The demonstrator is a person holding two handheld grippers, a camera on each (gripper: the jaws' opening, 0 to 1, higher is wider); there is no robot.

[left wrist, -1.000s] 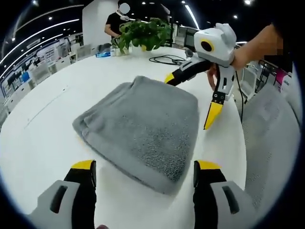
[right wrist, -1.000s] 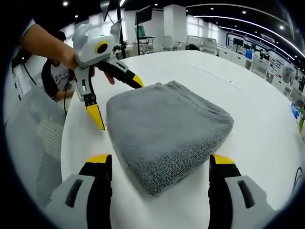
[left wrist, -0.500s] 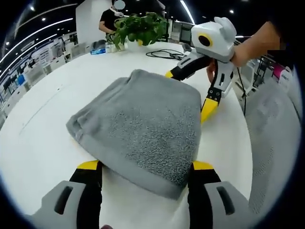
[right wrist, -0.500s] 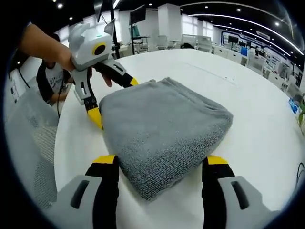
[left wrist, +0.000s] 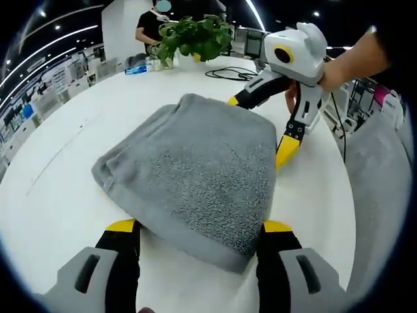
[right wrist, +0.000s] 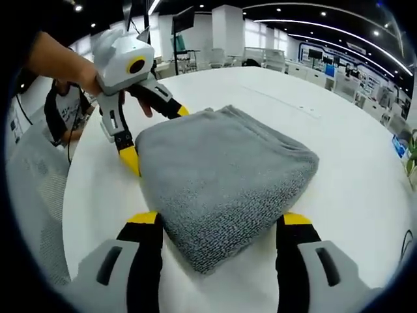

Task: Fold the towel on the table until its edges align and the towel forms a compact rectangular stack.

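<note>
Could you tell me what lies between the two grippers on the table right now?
The folded grey towel lies between them: in the left gripper view, its near corner sits between the left gripper fingers, and the right gripper straddles the far corner.

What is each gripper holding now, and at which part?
Nothing is clamped. The left gripper and the right gripper stand open, each with its jaws to either side of a corner of the folded grey towel on the white table.
</note>
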